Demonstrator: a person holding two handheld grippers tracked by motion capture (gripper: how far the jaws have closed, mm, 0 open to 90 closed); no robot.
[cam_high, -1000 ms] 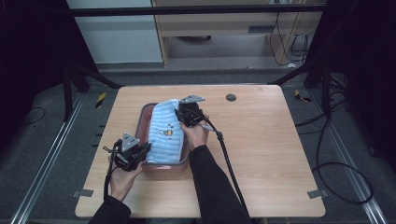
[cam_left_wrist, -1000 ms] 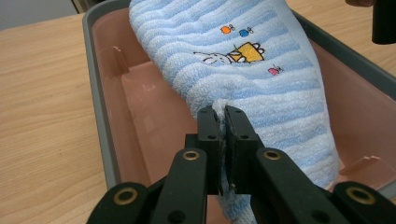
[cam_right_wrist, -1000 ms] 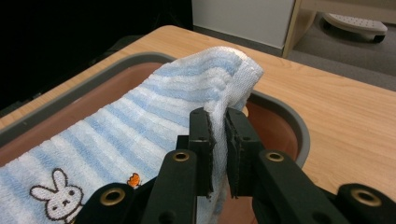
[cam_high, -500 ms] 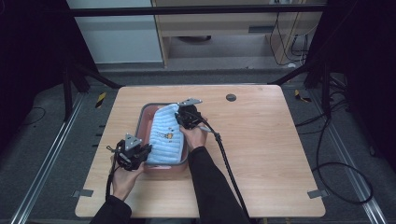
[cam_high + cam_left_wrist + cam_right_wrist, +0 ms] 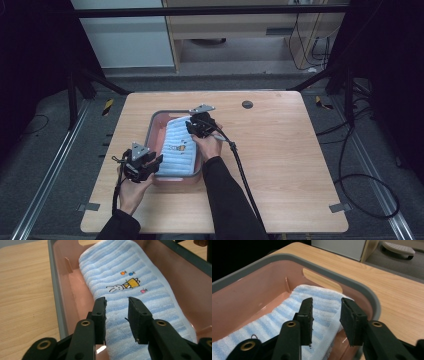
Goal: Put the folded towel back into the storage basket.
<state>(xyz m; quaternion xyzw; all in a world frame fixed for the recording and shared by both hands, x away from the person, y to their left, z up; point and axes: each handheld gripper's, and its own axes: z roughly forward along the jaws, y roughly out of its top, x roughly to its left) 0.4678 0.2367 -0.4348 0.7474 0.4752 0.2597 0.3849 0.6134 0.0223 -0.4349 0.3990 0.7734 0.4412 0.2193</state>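
- The towel (image 5: 130, 287), mid-frame in the tub (image 5: 56, 292), looks soft, light and floppy; likely best pinched at an end.
- Left gripper (image 5: 117, 315) and right gripper (image 5: 325, 315): jaws spread, empty.

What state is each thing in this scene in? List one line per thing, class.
Towel: folded, lying flat inside the tub.
Tub: upright on the table, holding the towel.
Left gripper: open, fingers over the towel's near end.
Right gripper: open, fingers over the towel's far end.
Table: carrying the tub.
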